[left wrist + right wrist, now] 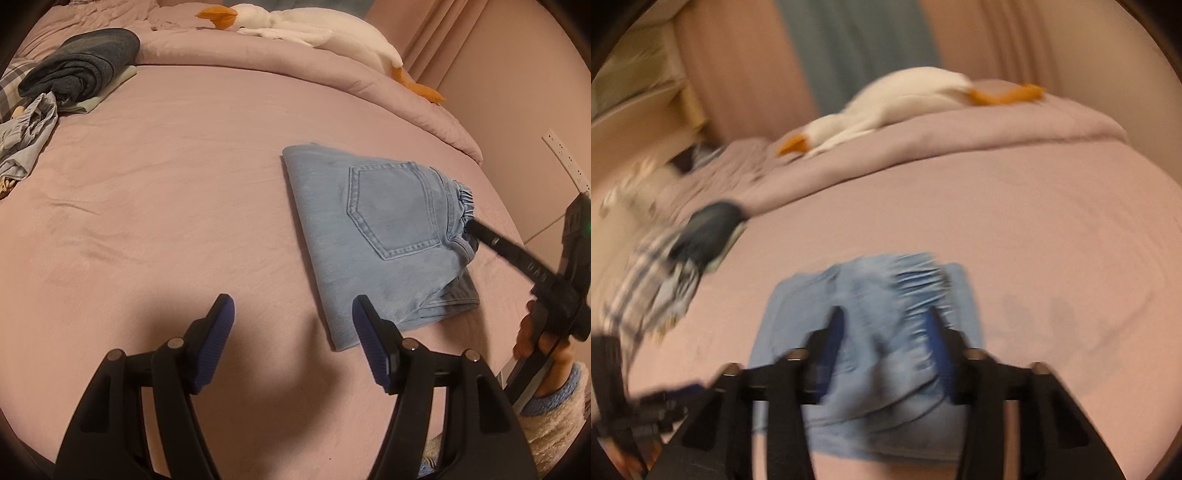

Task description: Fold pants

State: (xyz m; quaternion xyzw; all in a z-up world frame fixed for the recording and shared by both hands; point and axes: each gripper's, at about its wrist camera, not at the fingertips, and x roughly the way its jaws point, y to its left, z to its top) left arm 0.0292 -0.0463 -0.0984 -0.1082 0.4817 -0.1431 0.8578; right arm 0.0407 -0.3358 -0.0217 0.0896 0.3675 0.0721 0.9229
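Note:
Light blue jeans (384,232) lie folded into a compact packet on the pink bed, back pocket up. My left gripper (291,317) is open and empty, just above the sheet at the packet's near left corner. My right gripper (471,227) reaches in from the right, its tips at the elastic waistband. In the blurred right wrist view the right gripper (884,321) stands open, its fingers either side of the waistband of the jeans (871,325), gripping nothing.
A folded dark grey garment (81,62) and crumpled pale blue clothes (26,140) lie at the far left. A white plush goose (295,26) rests on the rolled duvet (258,62) at the back. A wall socket (565,158) is at right.

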